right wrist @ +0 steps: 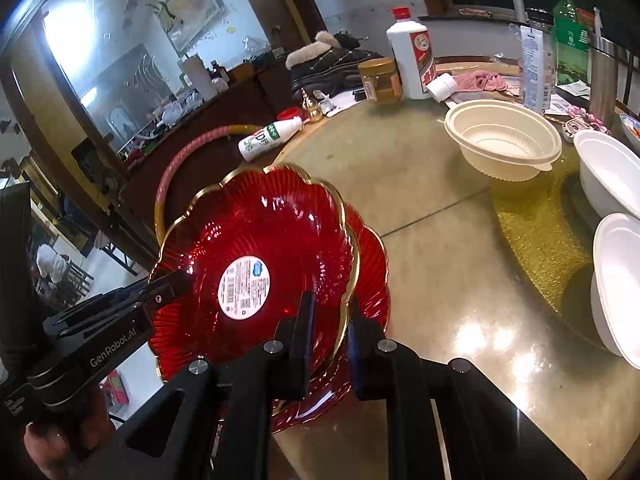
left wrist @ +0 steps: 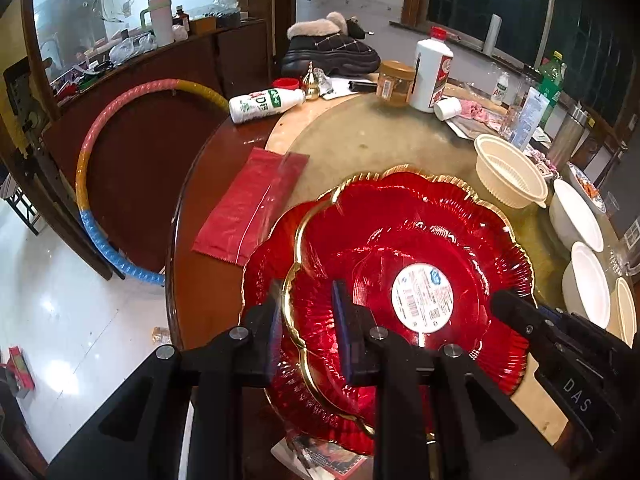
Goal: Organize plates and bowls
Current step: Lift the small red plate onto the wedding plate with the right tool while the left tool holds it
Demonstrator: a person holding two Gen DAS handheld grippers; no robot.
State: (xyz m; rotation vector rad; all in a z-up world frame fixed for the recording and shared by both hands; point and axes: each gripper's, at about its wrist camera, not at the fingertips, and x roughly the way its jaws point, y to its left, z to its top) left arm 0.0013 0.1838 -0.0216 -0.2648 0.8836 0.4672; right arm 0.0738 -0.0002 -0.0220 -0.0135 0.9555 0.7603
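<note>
A red gold-rimmed glass plate (left wrist: 404, 240) with a white label lies over a second red plate (left wrist: 264, 264) at the table's near edge. My left gripper (left wrist: 306, 320) straddles the top plate's left rim, one finger on each side. My right gripper (right wrist: 330, 320) straddles the same plate's (right wrist: 256, 224) right rim, above the lower plate (right wrist: 372, 264). Each gripper also shows in the other's view, the right one (left wrist: 516, 308) and the left one (right wrist: 168, 284), at the plate's opposite edge. Cream ribbed bowls (right wrist: 504, 140) and white bowls (right wrist: 612, 176) stand to the right.
A red plastic bag (left wrist: 248, 208) lies left of the plates. Bottles (left wrist: 432, 72), a jar (left wrist: 394, 82) and a lying bottle (left wrist: 264, 104) crowd the table's far side. A hula hoop (left wrist: 92, 152) leans beyond the table's left edge.
</note>
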